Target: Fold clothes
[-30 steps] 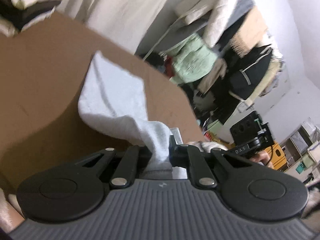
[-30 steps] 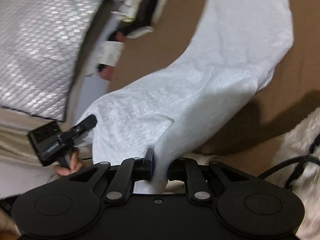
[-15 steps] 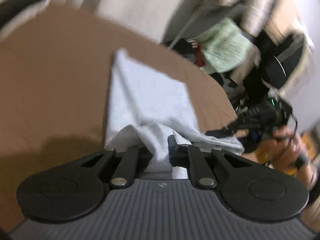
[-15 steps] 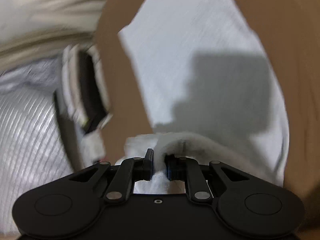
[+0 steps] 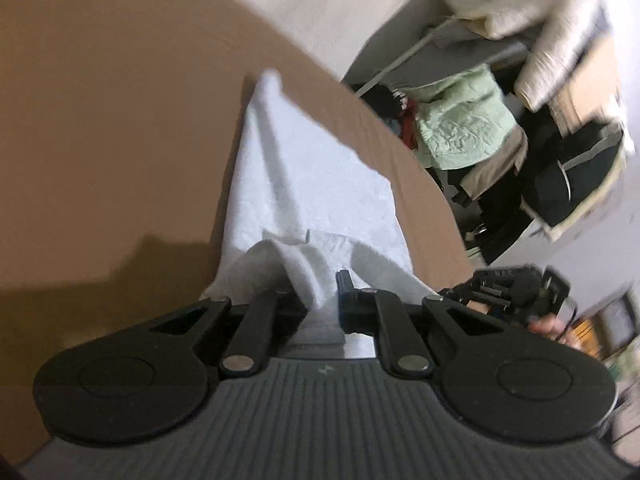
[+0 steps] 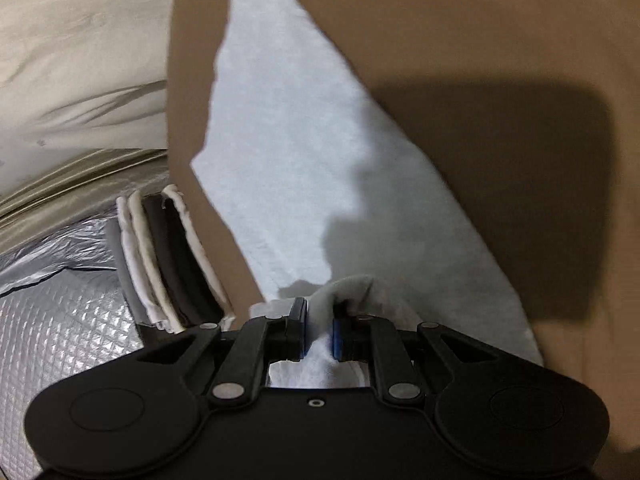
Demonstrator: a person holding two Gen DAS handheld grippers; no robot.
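Each gripper, left (image 5: 320, 294) and right (image 6: 318, 330), pinches a bunched corner of the white cloth (image 6: 304, 152) at 6 o'clock. The cloth runs flat toward 12 across the brown table (image 5: 100, 120). To fold neatly, I judge both corners should travel level and together, edges matched.

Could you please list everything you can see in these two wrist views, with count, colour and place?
Towel: one, white, spread on the table, its near edge pinched in both grippers.
Table: one, brown, under the towel.
Folded clothes: one small stack, white and dark, beside the table's edge in the right wrist view.
Quilted cover: one, silver, beside that stack.
Sheet: one, beige, beyond the cover.
Clothes pile: one heap, green, cream and black, past the table in the left wrist view.
Left gripper: black, shut on the towel.
Right gripper: black, shut on the towel.
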